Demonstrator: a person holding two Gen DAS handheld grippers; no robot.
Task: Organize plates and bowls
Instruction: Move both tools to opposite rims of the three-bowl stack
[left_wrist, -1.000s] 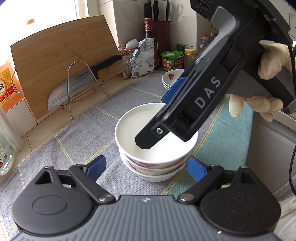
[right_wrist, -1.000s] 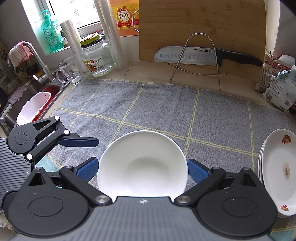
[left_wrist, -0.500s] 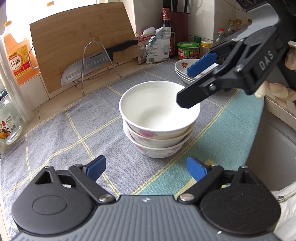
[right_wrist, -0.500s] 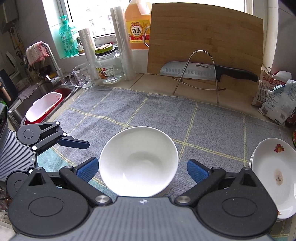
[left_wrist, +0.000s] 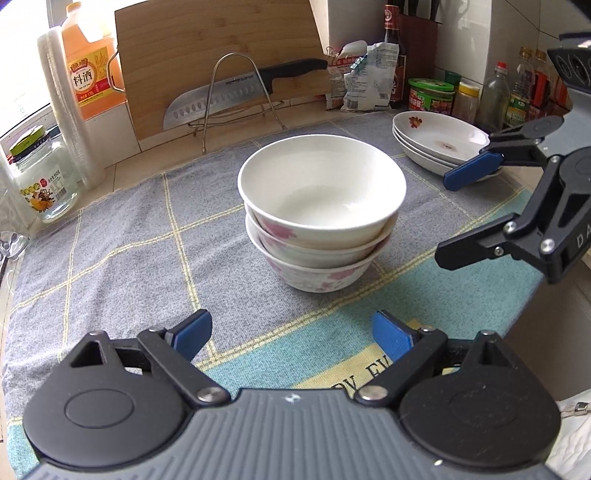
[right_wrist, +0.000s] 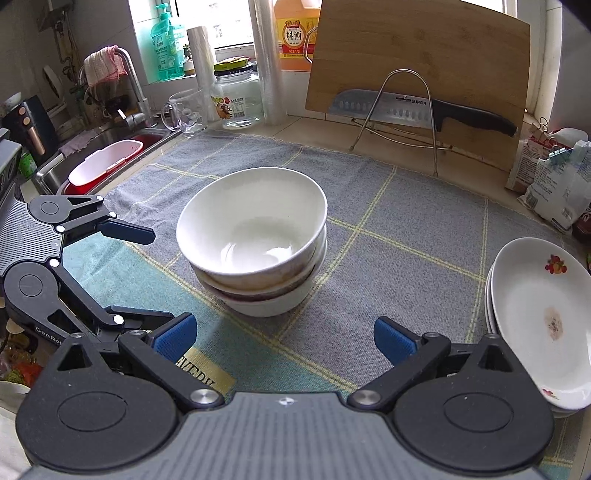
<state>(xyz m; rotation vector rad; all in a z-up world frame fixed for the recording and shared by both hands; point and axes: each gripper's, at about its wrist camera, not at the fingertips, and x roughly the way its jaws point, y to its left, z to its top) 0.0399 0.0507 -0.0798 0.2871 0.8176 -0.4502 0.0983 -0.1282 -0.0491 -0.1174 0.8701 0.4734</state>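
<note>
Bowls (left_wrist: 317, 210) sit nested at twelve o'clock on the worktop's cloth (left_wrist: 122, 236), plates (right_wrist: 535, 314) piled at three, so both my grippers, left (left_wrist: 291, 336) and right (right_wrist: 282, 334), hang released and empty-jawed, apparently finished sorting.

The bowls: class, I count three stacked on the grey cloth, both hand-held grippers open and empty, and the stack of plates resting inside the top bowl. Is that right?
One detail is wrong. The plates are not in the top bowl; they sit in their own stack on the cloth, apart from the bowls, as the right wrist view shows. The three stacked bowls and the open, empty left hand-held gripper and right hand-held gripper are correct.
</note>
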